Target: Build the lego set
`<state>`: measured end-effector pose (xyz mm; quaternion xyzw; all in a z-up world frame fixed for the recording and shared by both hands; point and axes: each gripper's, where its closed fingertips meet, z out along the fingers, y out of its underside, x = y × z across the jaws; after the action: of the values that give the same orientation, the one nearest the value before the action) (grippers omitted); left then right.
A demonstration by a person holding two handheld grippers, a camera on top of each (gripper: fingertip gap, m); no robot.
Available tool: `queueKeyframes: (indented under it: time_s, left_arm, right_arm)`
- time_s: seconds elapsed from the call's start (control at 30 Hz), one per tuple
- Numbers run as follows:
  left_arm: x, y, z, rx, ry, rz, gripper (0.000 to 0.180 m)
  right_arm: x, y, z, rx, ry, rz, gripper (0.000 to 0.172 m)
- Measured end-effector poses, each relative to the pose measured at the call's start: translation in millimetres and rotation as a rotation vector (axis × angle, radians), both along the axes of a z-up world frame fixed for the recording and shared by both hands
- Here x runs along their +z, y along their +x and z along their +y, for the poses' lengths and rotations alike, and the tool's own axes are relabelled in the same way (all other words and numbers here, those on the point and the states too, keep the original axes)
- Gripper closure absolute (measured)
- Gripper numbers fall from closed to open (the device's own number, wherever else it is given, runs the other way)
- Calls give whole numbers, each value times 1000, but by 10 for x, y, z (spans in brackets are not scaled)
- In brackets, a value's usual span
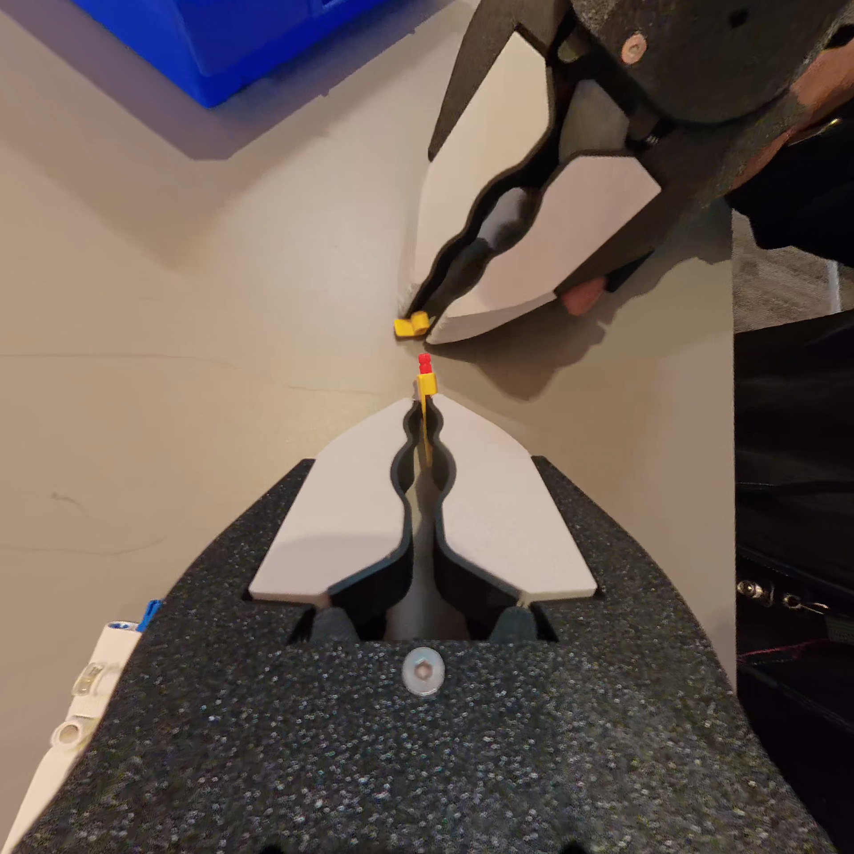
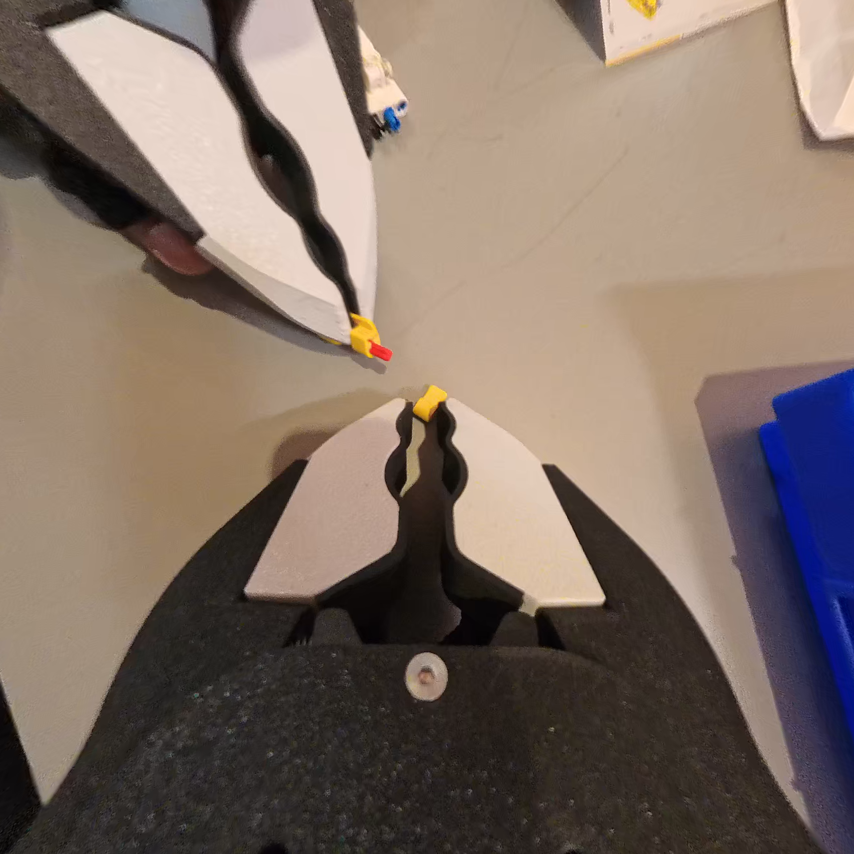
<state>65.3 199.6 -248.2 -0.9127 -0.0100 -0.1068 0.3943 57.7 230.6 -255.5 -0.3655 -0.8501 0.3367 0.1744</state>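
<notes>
My left gripper [image 1: 424, 399] is shut on a thin yellow piece [image 1: 426, 386] with a red pin [image 1: 423, 363] sticking out of its front end. It also shows in the right wrist view [image 2: 358, 323], with the yellow piece [image 2: 362, 336] and red pin [image 2: 381, 353] at its tips. My right gripper [image 2: 426, 403] is shut on a small yellow connector [image 2: 430, 400] held at its very fingertips, low over the beige table [image 2: 554, 277]. In the left wrist view the right gripper [image 1: 427, 319] points down-left with the connector [image 1: 410, 326] at its tips, just beyond the red pin.
A blue bin [image 1: 222, 46] stands at the far left, and shows at the right in the right wrist view [image 2: 813, 508]. A white part with blue pins [image 2: 383, 92] lies behind the left gripper. White paper and a box [image 2: 647, 27] lie farther off. The table edge [image 1: 735, 416] is at the right. The grippers are tip to tip, or close to it.
</notes>
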Motion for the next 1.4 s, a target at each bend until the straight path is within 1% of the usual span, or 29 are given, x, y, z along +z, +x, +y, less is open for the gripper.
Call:
queueKeyframes:
  time_s: [0.07, 0.17, 0.27, 0.4, 0.57, 0.8, 1.13, 1.4]
  left_arm:
    - [17, 6, 0, 2, 12, -29, 179]
    - [94, 30, 16, -1, 58, -100, 179]
    - [184, 50, 26, -6, 110, -185, 179]
    - [220, 55, 15, -18, 129, -230, 179]
    - [270, 86, -2, -45, 153, -289, 179]
    - [272, 101, -17, -57, 147, -321, 179]
    - [267, 92, -34, -51, 139, -349, 179]
    - [291, 102, -46, -58, 147, -379, 179]
  right_arm:
    - [96, -34, -26, 23, -20, 74, 162]
    - [276, -63, -74, 64, -111, 165, 162]
    - [361, -42, -125, 110, -198, 189, 162]
    - [439, -2, -171, 176, -241, 229, 162]
    - [399, 22, -206, 224, -192, 242, 162]
    - [422, 33, -230, 240, -191, 266, 162]
    - [431, 13, -250, 220, -78, 396, 161]
    - [443, 17, -257, 216, -102, 380, 162]
